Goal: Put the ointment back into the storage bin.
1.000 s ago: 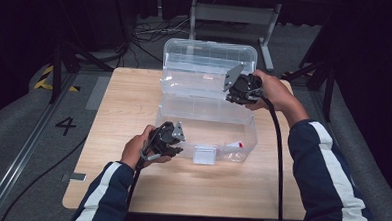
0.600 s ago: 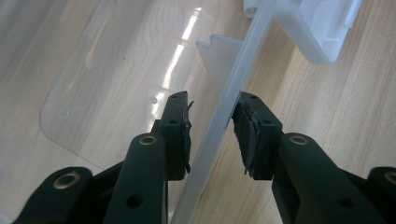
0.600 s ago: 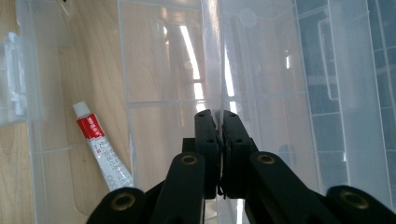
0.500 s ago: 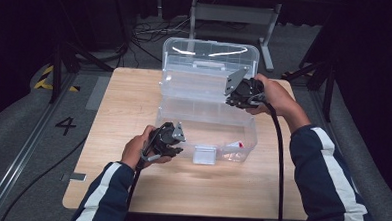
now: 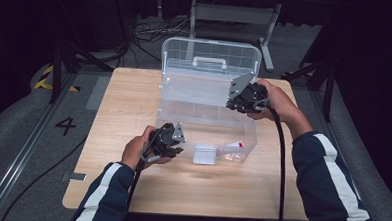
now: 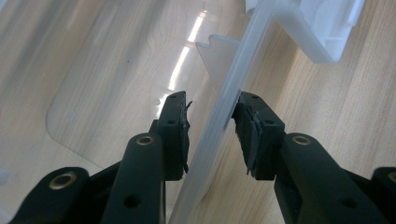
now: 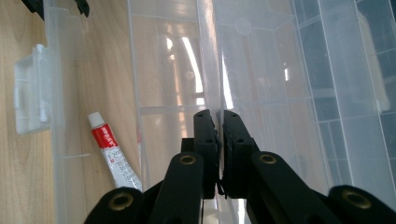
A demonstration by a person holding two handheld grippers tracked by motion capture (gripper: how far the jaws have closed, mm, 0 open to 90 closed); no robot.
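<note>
A clear plastic box [image 5: 247, 138] stands on the wooden table [image 5: 129, 102] with its lid [image 5: 210, 76] raised behind it. My right gripper [image 5: 231, 103] is shut on the lid's right edge; in the right gripper view its jaws [image 7: 219, 114] pinch the clear rim [image 7: 220, 70]. My left gripper [image 5: 178, 140] is at the box's front left. Its jaws [image 6: 210, 100] straddle the front wall [image 6: 219, 135], which runs close to the right pad [image 6: 250, 126], with a gap at the left pad. A small white tube with a red label [image 7: 112, 156] lies inside the box [image 5: 234, 144].
A white latch [image 5: 204, 154] hangs on the box's front wall, seen also as the latch [image 6: 327, 28] and the latch [image 7: 30, 93]. Cables [image 5: 280, 164] trail from both grippers. Dark stands and floor cables surround the table.
The right gripper has shifted a little toward the near side with the lid edge in it. The left gripper has stayed at the front wall.
</note>
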